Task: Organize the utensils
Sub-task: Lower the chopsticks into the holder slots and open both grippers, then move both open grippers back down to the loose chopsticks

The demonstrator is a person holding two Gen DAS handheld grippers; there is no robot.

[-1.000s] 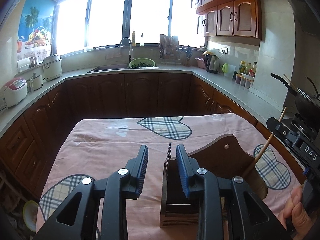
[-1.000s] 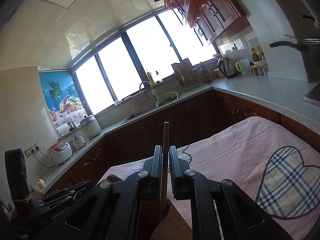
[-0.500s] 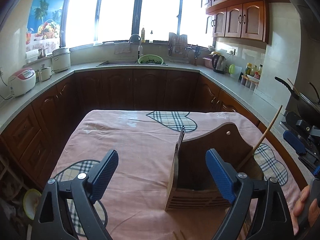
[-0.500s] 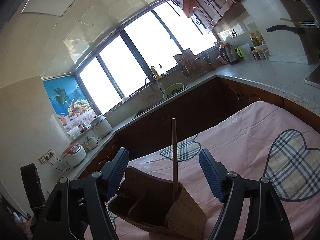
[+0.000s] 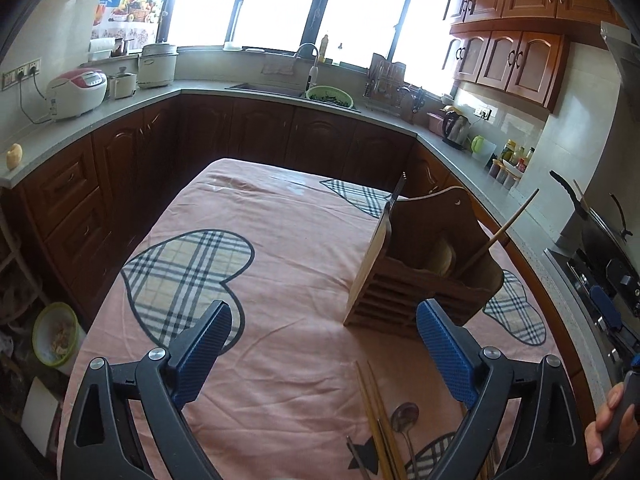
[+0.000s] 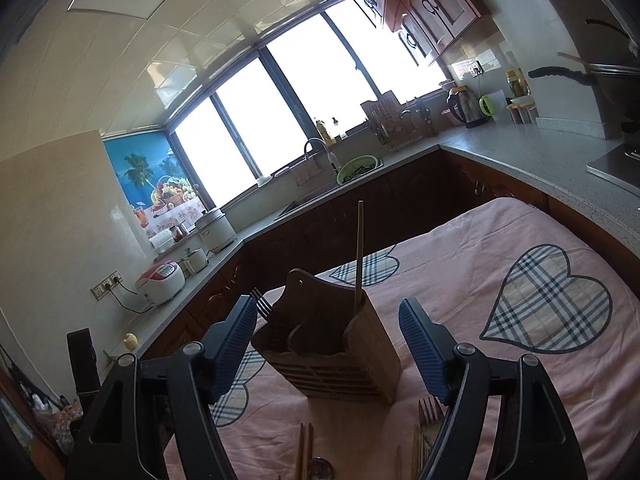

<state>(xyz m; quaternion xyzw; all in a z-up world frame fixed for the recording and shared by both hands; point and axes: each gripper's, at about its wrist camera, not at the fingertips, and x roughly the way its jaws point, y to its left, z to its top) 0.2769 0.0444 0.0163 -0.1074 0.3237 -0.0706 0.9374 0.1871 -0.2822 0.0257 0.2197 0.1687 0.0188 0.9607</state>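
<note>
Both jaws have just been opening: the left hand-held gripper [image 5: 324, 344] and right hand-held gripper [image 6: 328, 344] gape empty, the wooden utensil holder [image 6: 332, 352] just ahead on the table [image 5: 280, 248].

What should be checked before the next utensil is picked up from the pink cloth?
1. Left gripper open and holding nothing: ok.
2. Right gripper open and holding nothing: ok.
3. Brown wooden slatted utensil holder upright on the pink heart-patterned tablecloth: ok.
4. Long wooden stick and metal fork stand in the holder: ok.
5. Wooden chopsticks and metal spoon lie loose on the cloth, near the grippers: ok.
6. Free room left in each compartment: cannot tell.
</note>
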